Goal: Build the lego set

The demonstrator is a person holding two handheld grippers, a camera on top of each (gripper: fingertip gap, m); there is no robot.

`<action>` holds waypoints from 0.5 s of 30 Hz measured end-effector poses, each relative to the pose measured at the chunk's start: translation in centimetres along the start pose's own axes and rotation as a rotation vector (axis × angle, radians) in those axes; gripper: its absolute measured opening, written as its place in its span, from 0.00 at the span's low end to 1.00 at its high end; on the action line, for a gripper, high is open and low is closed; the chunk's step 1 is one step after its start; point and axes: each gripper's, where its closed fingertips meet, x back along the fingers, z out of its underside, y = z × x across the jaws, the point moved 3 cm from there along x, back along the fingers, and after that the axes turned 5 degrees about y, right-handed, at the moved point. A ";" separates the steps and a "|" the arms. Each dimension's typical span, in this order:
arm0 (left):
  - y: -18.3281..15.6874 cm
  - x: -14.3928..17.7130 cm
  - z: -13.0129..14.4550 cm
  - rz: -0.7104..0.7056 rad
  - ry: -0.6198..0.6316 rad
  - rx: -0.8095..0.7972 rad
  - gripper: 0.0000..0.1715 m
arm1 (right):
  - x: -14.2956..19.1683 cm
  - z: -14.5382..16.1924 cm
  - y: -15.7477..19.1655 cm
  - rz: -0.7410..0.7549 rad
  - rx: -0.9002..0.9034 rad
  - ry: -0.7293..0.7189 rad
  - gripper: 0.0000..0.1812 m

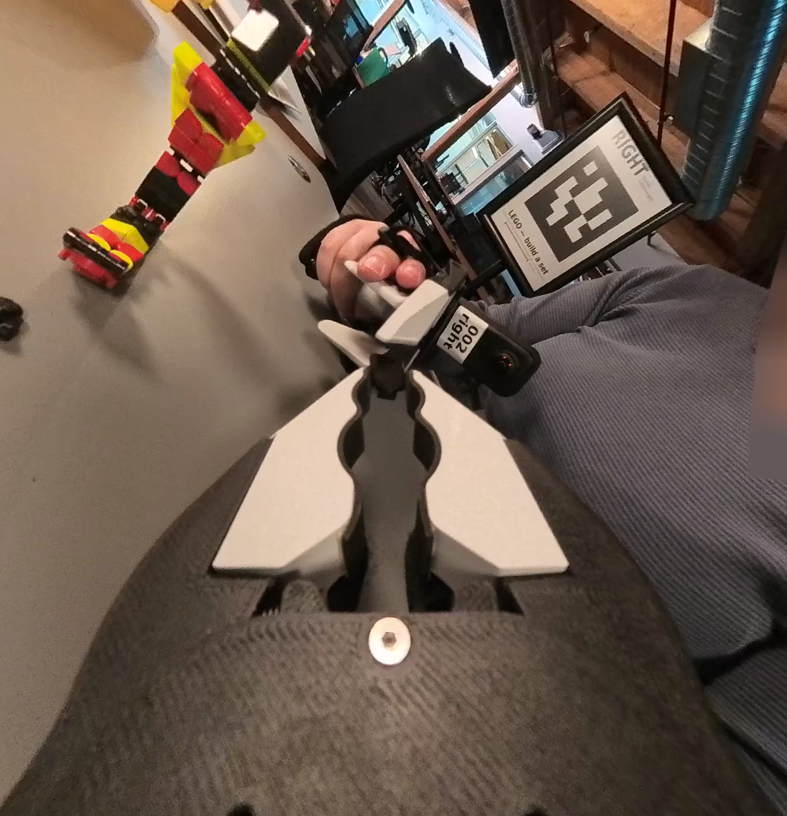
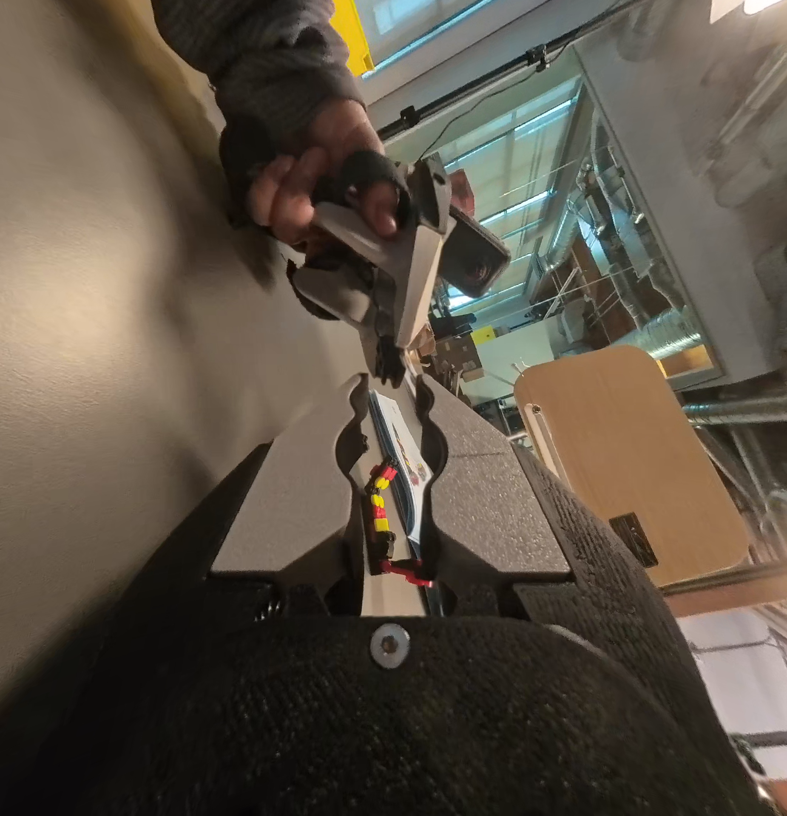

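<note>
Leftmost, a loose black piece and the red-yellow-black lego build lie on the grey table. Both the left gripper and right gripper meet tip to tip on a small black piece; whether either clamps it, I cannot tell. Behind, a framed sign stands by a grey sleeve.

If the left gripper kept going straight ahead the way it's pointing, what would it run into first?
The left gripper would most likely meet the small black piece at its fingertips, then the right gripper just beyond, tip to tip. Whether they already touch is unclear. The lego model lies well off that line.
</note>
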 end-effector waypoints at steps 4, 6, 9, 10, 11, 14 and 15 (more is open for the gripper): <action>0.0 -0.1 -0.1 -0.009 -0.004 -0.012 0.08 | -0.1 0.0 0.3 -0.024 -0.006 0.003 0.04; -0.1 -0.1 -0.2 -0.040 -0.013 -0.061 0.11 | -0.1 0.2 0.1 -0.049 -0.081 0.007 0.04; -0.1 0.2 -0.9 -0.226 -0.024 -0.247 0.18 | -0.1 1.0 -0.5 -0.105 -0.258 0.017 0.04; -0.1 0.3 -1.0 -0.314 -0.012 -0.339 0.18 | -0.1 1.3 -0.7 -0.137 -0.327 0.013 0.04; -0.1 0.4 -1.1 -0.401 0.005 -0.432 0.19 | 0.0 1.4 -1.1 -0.146 -0.370 0.005 0.04; -0.6 0.3 -1.5 -0.586 0.037 -0.700 0.17 | 0.1 1.5 -1.4 -0.192 -0.444 -0.019 0.04; -0.8 0.1 -1.6 -0.631 0.040 -0.780 0.16 | 0.1 1.4 -1.4 -0.209 -0.451 -0.022 0.04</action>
